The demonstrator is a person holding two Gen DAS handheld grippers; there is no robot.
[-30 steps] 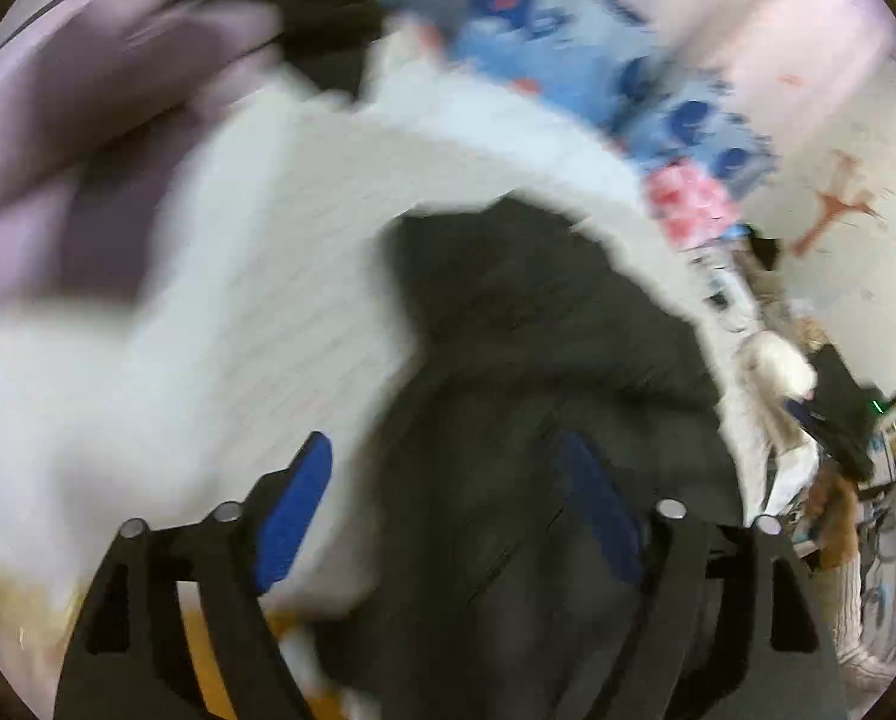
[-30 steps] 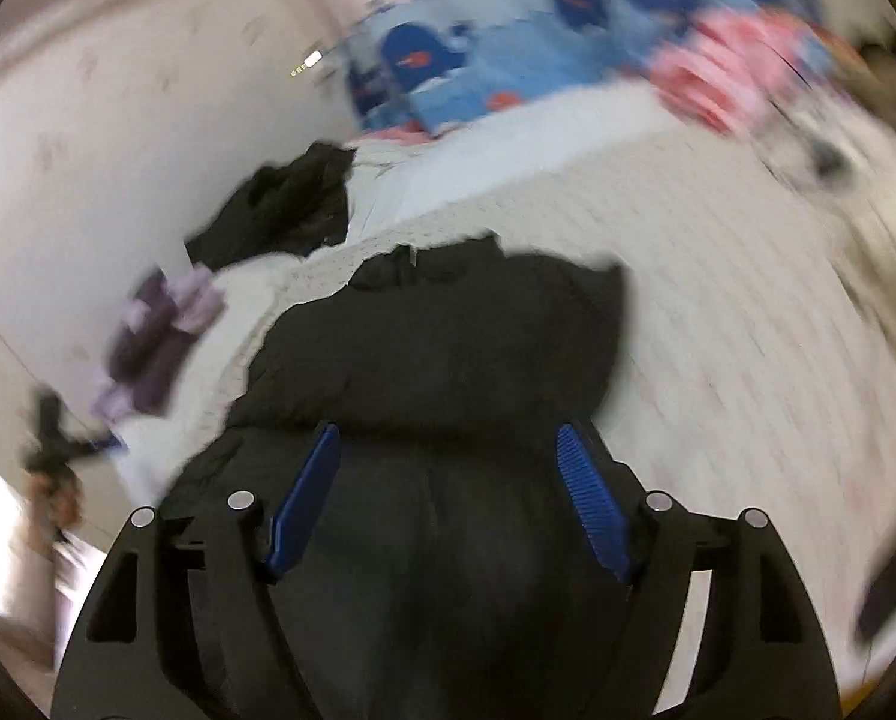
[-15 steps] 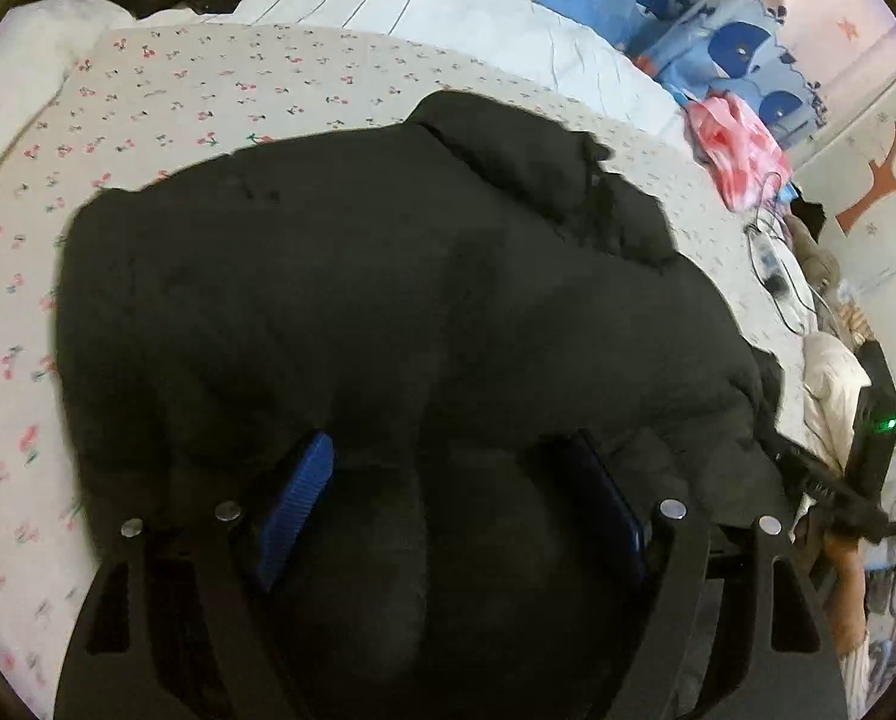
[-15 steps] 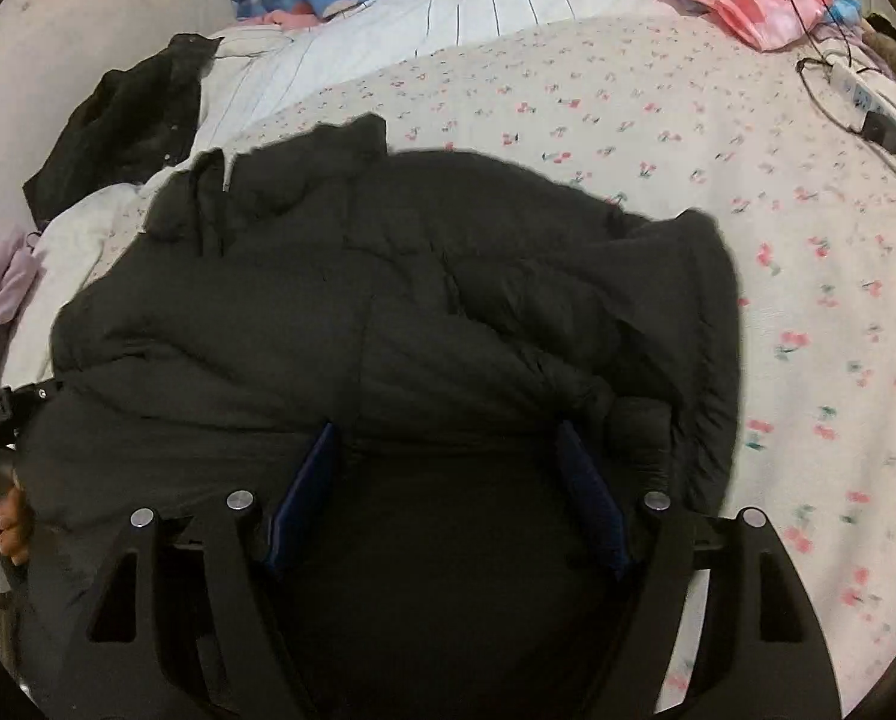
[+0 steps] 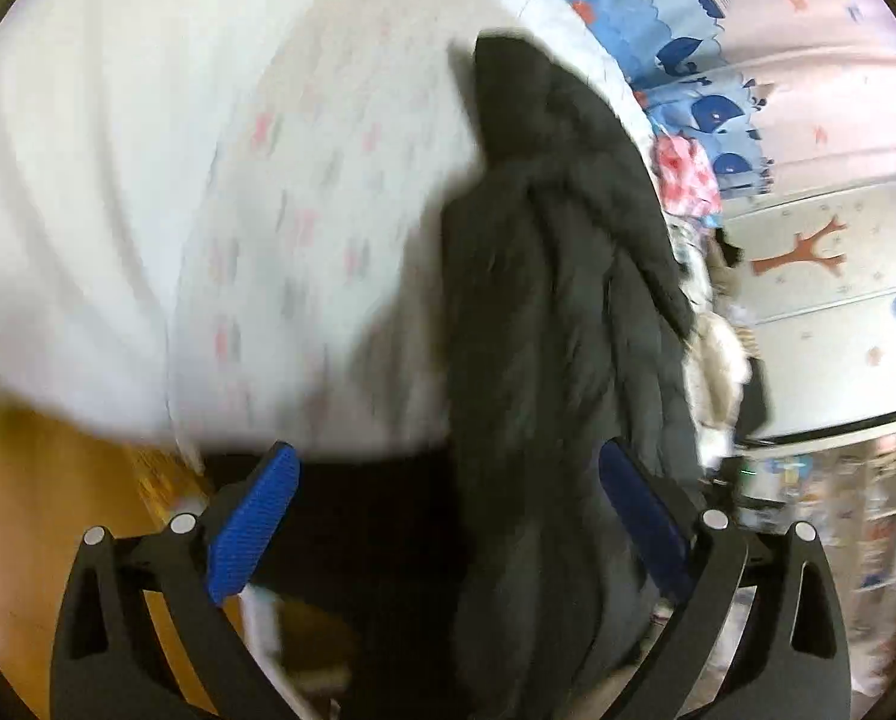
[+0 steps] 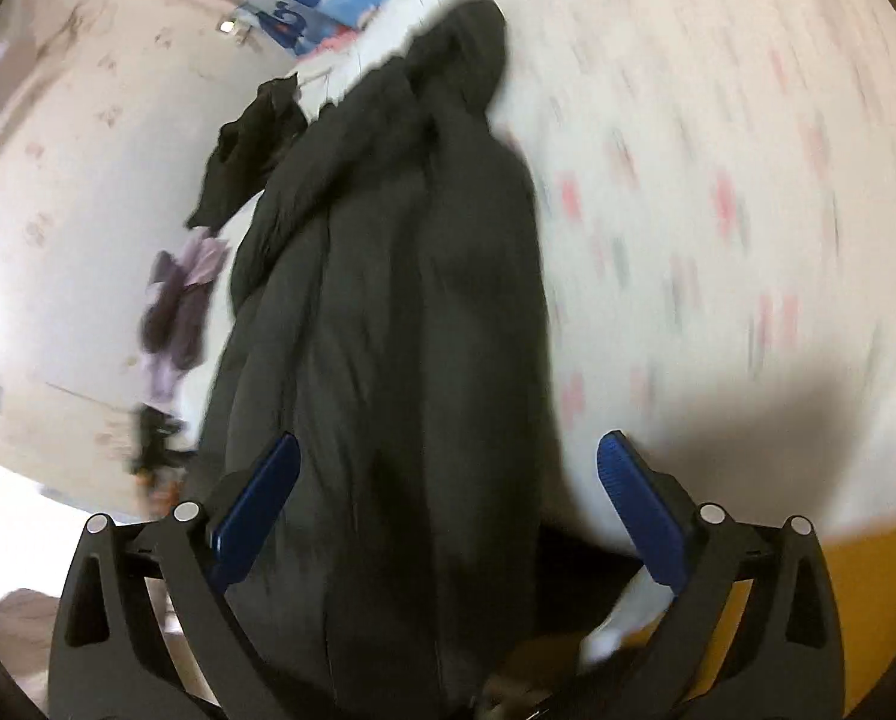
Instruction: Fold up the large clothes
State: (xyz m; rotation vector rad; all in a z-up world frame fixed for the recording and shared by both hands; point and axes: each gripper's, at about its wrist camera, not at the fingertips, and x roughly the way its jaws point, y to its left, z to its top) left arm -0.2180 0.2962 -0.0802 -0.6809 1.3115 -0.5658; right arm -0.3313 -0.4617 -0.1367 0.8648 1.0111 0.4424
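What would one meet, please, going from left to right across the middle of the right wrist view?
Pale wall → purple garment → black jacket → floral bedsheet.

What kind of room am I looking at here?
Most likely a child's bedroom: a bed with a cherry-print sheet, whale-patterned blue bedding at its head, and a tree decal on the wall.
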